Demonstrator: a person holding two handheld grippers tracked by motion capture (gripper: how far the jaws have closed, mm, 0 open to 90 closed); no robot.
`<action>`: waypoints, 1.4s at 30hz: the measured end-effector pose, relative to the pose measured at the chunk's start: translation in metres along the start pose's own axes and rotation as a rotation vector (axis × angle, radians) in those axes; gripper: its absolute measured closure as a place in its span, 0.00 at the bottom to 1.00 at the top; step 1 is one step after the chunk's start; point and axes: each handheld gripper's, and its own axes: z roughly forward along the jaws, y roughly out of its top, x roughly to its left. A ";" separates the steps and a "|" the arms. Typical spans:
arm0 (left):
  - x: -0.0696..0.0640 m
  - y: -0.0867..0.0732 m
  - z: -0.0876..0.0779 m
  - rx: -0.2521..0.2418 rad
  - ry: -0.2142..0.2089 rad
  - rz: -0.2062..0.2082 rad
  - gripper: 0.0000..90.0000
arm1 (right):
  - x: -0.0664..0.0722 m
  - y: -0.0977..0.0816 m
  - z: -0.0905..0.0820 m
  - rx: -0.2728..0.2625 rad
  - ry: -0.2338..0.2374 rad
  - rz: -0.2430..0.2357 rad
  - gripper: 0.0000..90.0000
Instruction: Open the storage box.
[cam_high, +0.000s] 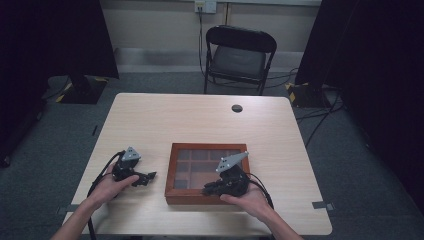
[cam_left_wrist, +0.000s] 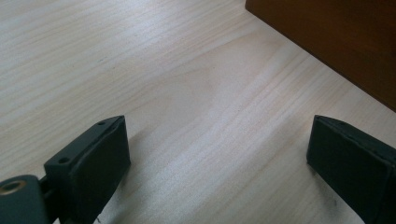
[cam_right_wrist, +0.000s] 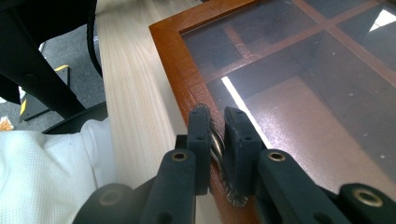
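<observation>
A brown wooden box (cam_high: 171, 170) with a glass lid over several compartments lies on the table, near the front edge. At its front rim my right gripper (cam_high: 208, 189) is shut on a small scalloped metal clasp (cam_right_wrist: 215, 140); in the right gripper view both pads (cam_right_wrist: 198, 130) press on it beside the wooden frame (cam_right_wrist: 173, 51). My left gripper (cam_high: 146, 178) rests on the table left of the box, pointing at it. In the left gripper view it (cam_left_wrist: 219, 158) stands open over bare wood, with the box's side (cam_left_wrist: 336, 37) a short way ahead.
A black folding chair (cam_high: 239, 56) stands behind the table. A round cable hole (cam_high: 237, 108) sits near the table's far edge. Cables trail from both grippers toward the front edge. A white sleeve (cam_right_wrist: 51, 172) shows beside the table.
</observation>
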 end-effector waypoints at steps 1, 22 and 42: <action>0.000 0.000 0.000 -0.001 0.000 -0.001 0.06 | 0.000 0.001 -0.001 -0.001 0.003 -0.004 0.90; 0.000 0.000 0.000 -0.001 0.000 -0.001 0.06 | 0.000 0.012 -0.015 -0.046 0.002 0.002 0.90; 0.000 0.000 0.000 -0.001 0.000 -0.001 0.06 | 0.000 0.021 -0.023 -0.059 -0.001 0.018 0.90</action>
